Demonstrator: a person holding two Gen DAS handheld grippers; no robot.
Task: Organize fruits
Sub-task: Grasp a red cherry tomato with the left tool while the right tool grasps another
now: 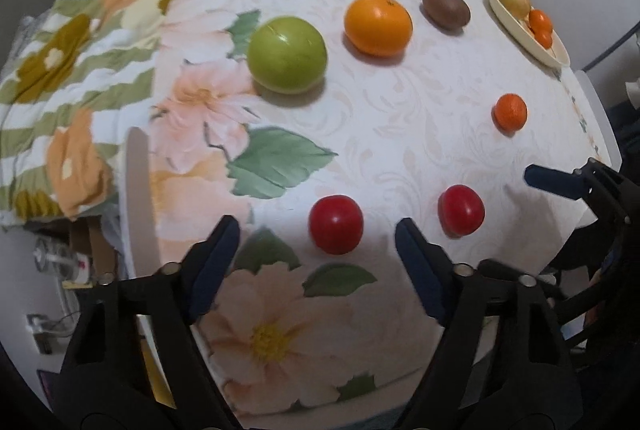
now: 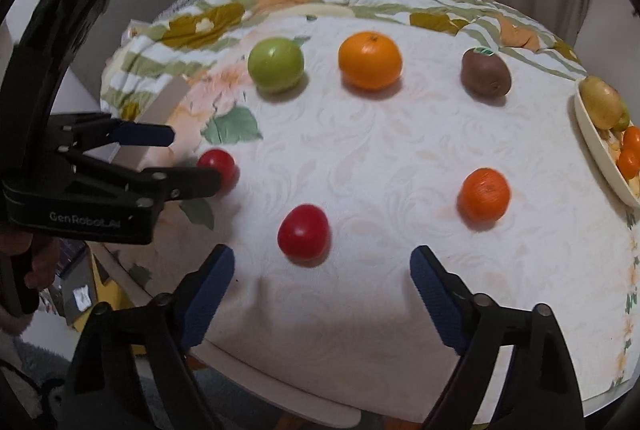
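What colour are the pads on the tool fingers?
Dark blue pads on black arms, clearest in the right wrist view.

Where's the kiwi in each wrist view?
Left wrist: kiwi upper right, right of the big orange, left of the plate.
Right wrist: kiwi upper right, right of the big orange, up-left of the plate.
Shared landmark: the back row runs green apple, big orange, kiwi, from left to right in both.
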